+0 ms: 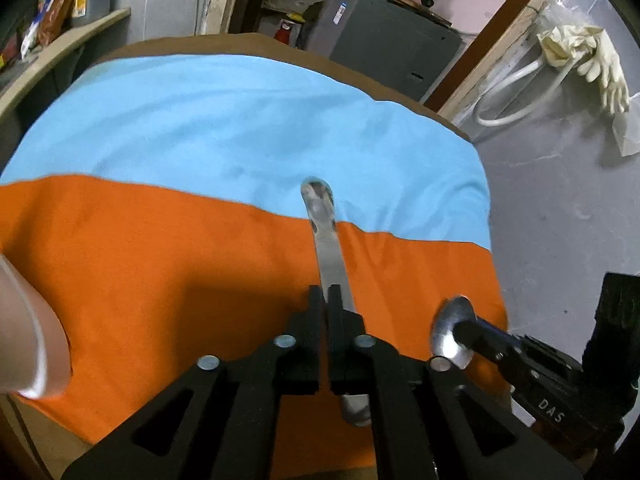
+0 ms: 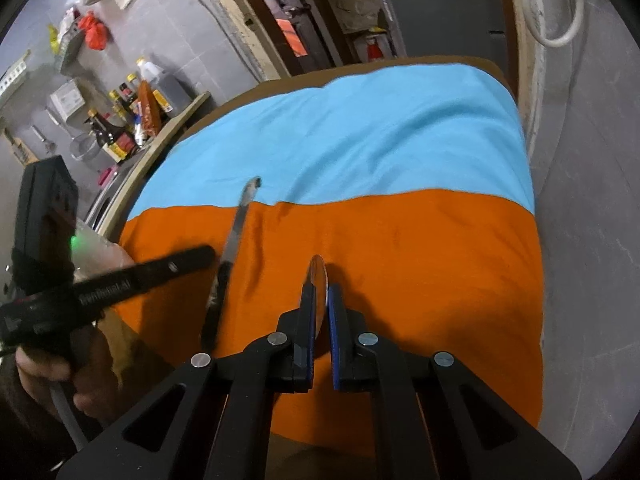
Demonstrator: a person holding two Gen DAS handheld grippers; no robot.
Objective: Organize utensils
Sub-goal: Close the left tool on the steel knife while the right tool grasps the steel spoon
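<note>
Left gripper (image 1: pixel 325 294) is clenched on a long flat utensil (image 1: pixel 326 236) partway along the shaft — the long axis runs straight ahead from the jaws, the far tip lies past the orange/blue seam, and the near end pokes out under the gripper. Can't tell whether it's a knife or a spoon handle.

Right gripper (image 2: pixel 320 292) is clamped on a spoon (image 2: pixel 317 276) — bowl edge-on between the pads, pointing forward, over the orange cloth (image 2: pixel 420 280) short of the seam.

Both pieces look airborne, none lying loose on the cloths. Relative to the seam the left piece crosses it onto the blue cloth (image 1: pixel 224 120), so the left is nearer for a blue-side drop. No tray in view — target is a guess.
</note>
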